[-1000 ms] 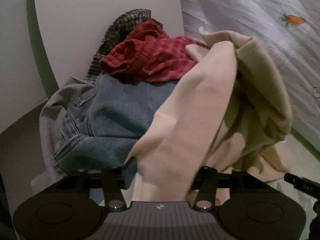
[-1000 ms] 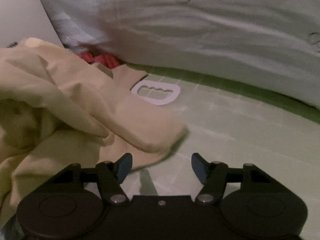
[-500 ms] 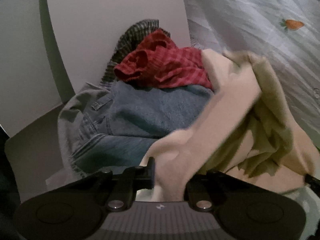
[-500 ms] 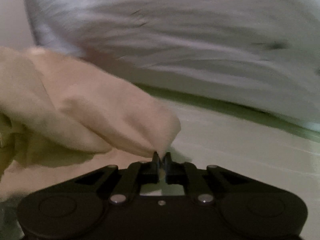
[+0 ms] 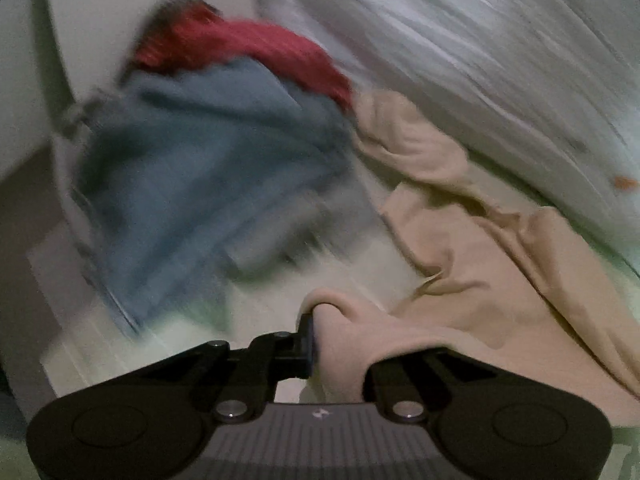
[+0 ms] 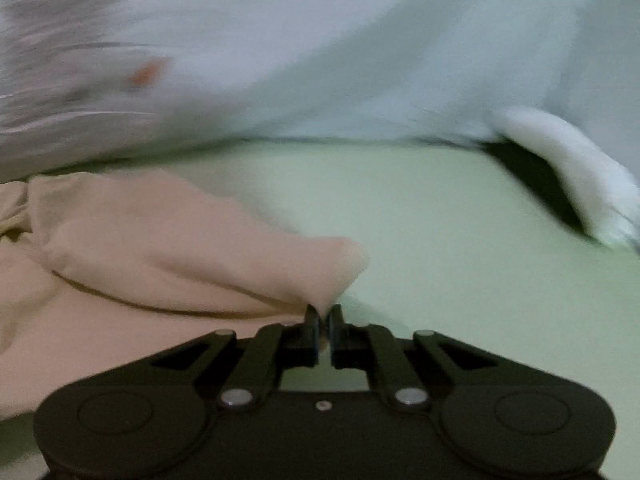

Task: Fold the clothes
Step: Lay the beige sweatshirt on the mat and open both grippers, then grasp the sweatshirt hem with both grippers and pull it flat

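A cream garment [image 5: 492, 256] lies stretched across the pale green bed surface, running from the clothes pile toward the lower right. My left gripper [image 5: 320, 340] is shut on one bunched edge of it; the cloth covers the right finger. In the right wrist view the same cream garment [image 6: 152, 248] trails off to the left, and my right gripper [image 6: 324, 316] is shut on its pointed corner, the cloth pinched between the two pads. Both views are blurred by motion.
A pile of clothes sits at the back left: blue denim [image 5: 208, 176] with a red checked garment [image 5: 248, 52] on top, against a white wall [image 5: 120, 8]. A white quilt [image 6: 320, 60] with small orange prints lies behind. Green sheet [image 6: 440, 240] spreads to the right.
Both grippers went from open to shut on the cream garment. It has been pulled off the pile and drawn out over the green sheet; the right gripper swept far to the right.
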Action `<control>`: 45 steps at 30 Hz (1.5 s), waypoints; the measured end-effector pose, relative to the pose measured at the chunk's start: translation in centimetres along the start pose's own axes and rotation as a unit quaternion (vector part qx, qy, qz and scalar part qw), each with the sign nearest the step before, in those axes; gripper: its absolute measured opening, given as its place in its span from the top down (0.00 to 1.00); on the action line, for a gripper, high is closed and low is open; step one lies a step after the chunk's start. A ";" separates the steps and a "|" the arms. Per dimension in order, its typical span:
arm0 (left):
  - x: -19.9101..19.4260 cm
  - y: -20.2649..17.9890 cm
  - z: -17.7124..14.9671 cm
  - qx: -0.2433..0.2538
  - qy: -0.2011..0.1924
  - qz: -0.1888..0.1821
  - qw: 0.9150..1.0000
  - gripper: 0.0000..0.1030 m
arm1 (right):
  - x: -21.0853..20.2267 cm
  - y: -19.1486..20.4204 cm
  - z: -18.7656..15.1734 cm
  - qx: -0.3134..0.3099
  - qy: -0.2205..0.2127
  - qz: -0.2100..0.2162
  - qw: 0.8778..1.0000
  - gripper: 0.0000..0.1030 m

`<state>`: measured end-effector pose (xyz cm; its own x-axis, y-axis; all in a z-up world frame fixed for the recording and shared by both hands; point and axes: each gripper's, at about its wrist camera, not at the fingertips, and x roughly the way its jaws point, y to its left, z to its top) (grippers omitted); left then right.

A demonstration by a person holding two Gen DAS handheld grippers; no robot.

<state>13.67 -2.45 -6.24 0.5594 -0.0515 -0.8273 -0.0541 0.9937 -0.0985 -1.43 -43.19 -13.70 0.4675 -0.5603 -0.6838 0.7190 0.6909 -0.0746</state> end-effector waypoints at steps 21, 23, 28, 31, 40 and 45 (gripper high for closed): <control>0.0 -7.3 -8.8 0.010 0.115 -0.036 0.993 0.42 | -2.8 -8.7 -1.2 -0.043 -0.001 0.046 0.998 0.26; 0.8 -7.4 -9.1 0.010 0.130 -0.034 0.991 0.38 | -1.4 -8.1 -0.3 -0.048 0.011 0.061 0.997 0.26; 3.2 -7.9 -9.1 0.009 0.164 -0.014 0.986 0.37 | 2.6 -5.8 2.3 -0.066 0.031 0.124 0.990 0.19; 4.6 -8.3 -8.6 0.019 0.177 -0.017 0.984 0.37 | 6.5 -3.8 3.7 -0.078 0.051 0.144 0.985 0.19; 6.3 -10.6 -7.7 0.092 0.172 -0.011 0.981 0.40 | 13.0 -1.0 5.3 -0.099 0.093 0.145 0.980 0.19; 6.0 -11.7 -7.6 0.122 0.155 -0.025 0.980 0.78 | 12.5 -1.2 4.9 -0.115 0.065 0.175 0.976 0.54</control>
<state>11.41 -15.16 -14.26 0.2770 -0.0906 -0.9566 0.1867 0.9816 -0.0389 6.06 -53.27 -18.58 0.5842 -0.2185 -0.7817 0.3856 0.9222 0.0304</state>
